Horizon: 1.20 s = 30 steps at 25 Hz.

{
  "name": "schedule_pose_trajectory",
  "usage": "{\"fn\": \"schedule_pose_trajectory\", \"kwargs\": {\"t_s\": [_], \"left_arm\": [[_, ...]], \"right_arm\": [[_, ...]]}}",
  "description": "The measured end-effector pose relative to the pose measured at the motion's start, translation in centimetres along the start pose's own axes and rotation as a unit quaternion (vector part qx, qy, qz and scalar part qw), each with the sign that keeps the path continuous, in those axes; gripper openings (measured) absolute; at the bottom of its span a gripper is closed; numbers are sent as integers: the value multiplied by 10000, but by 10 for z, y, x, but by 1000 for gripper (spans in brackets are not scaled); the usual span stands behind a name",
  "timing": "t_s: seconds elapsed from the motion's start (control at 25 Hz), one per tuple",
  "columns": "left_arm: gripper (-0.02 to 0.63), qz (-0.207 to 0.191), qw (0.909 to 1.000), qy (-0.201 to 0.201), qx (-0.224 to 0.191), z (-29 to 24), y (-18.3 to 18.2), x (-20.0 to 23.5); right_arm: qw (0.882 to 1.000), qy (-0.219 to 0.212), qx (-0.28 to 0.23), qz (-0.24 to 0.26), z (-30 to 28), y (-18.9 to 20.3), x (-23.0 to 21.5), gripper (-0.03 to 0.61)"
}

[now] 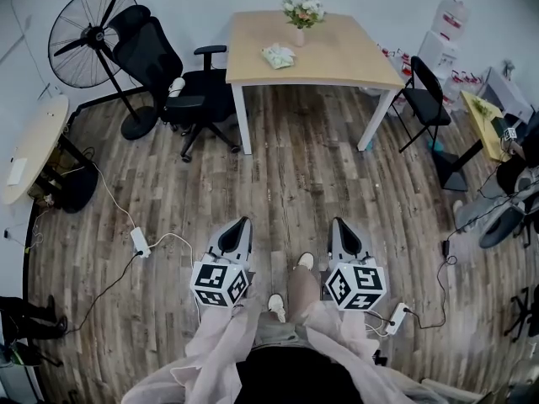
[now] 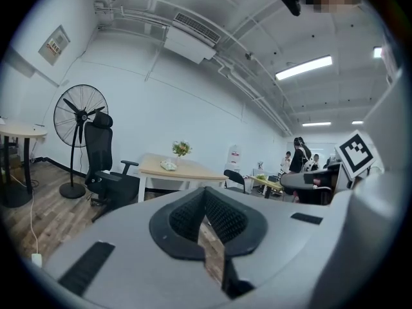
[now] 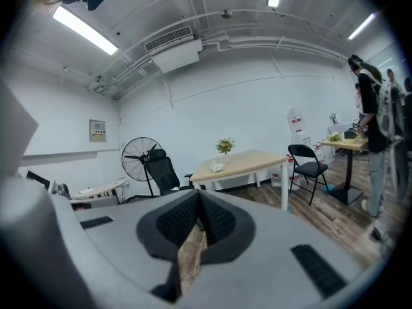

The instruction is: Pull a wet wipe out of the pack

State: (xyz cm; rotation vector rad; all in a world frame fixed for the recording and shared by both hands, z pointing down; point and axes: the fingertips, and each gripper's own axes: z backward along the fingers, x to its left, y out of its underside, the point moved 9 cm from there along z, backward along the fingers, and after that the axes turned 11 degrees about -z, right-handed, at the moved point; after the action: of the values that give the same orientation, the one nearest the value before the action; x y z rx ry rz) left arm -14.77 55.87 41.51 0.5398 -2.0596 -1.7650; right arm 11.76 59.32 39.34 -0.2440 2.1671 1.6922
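The wet wipe pack (image 1: pixel 278 55) lies on a light wooden table (image 1: pixel 337 66) far across the room, beside a small vase of flowers (image 1: pixel 301 13). I stand well back from it on the wood floor. My left gripper (image 1: pixel 244 220) and right gripper (image 1: pixel 337 220) are held side by side at waist height and point toward the table. Both are shut, with nothing between the jaws. The left gripper view shows its tips (image 2: pixel 205 190) meeting, with the pack (image 2: pixel 168 165) small in the distance. In the right gripper view the tips (image 3: pixel 196 193) also meet, and the pack (image 3: pixel 215 167) sits on the table.
A black office chair (image 1: pixel 181 82) and a standing fan (image 1: pixel 88 28) are left of the table, and a black folding chair (image 1: pixel 425 91) is to its right. Cables and power strips (image 1: pixel 140 241) lie on the floor on both sides. People stand at the far right (image 3: pixel 373 108).
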Motion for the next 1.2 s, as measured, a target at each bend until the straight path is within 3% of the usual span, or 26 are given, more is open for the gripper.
{"fn": "schedule_pose_trajectory", "kwargs": {"t_s": [0.72,1.2], "left_arm": [[10,135,9997,-211,57,-47,-1,34],[11,88,9993,-346,135,-113,-10,67]], "right_arm": [[9996,-209,114,-132,-74,-13,-10,11],[9993,-293,178,-149,-151,-34,-25,11]]}}
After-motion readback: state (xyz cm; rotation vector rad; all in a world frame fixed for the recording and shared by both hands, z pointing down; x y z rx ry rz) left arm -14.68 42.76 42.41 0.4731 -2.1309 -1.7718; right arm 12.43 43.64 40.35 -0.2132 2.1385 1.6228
